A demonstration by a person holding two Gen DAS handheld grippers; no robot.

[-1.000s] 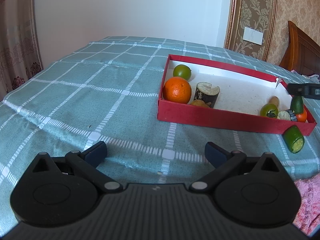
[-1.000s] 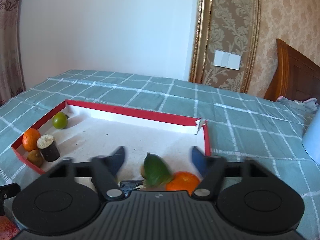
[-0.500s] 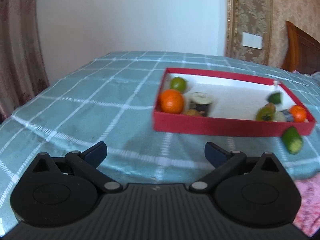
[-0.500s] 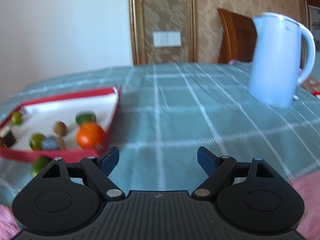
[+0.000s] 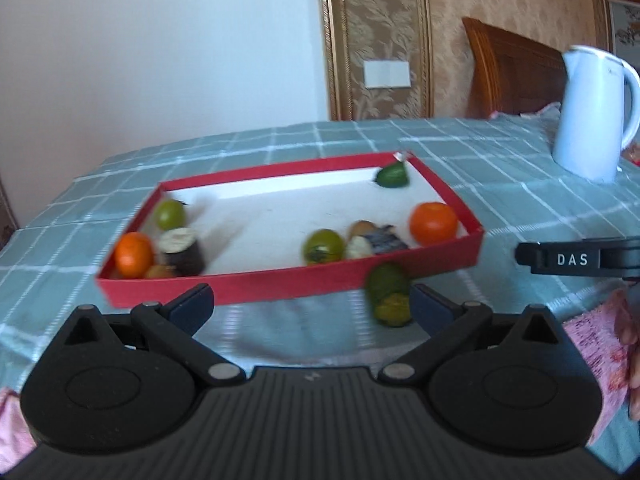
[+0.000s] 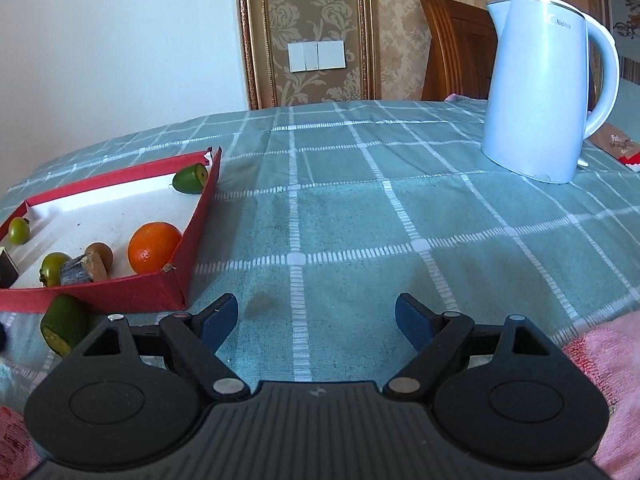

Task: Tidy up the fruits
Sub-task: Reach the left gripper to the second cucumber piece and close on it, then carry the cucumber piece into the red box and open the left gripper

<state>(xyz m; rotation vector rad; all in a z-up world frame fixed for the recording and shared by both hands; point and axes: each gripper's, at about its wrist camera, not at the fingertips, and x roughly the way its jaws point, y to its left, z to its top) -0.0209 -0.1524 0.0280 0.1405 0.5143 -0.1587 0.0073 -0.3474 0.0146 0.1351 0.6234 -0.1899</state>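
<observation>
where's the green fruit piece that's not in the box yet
It lies on the tablecloth just outside the red box's near wall. In the left wrist view the cut green piece is beside the left gripper's right finger; in the right wrist view, lower left.

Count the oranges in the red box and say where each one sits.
2. One orange lies in the near left corner of the red box; the other orange lies by the right wall. None seems hidden.
</observation>
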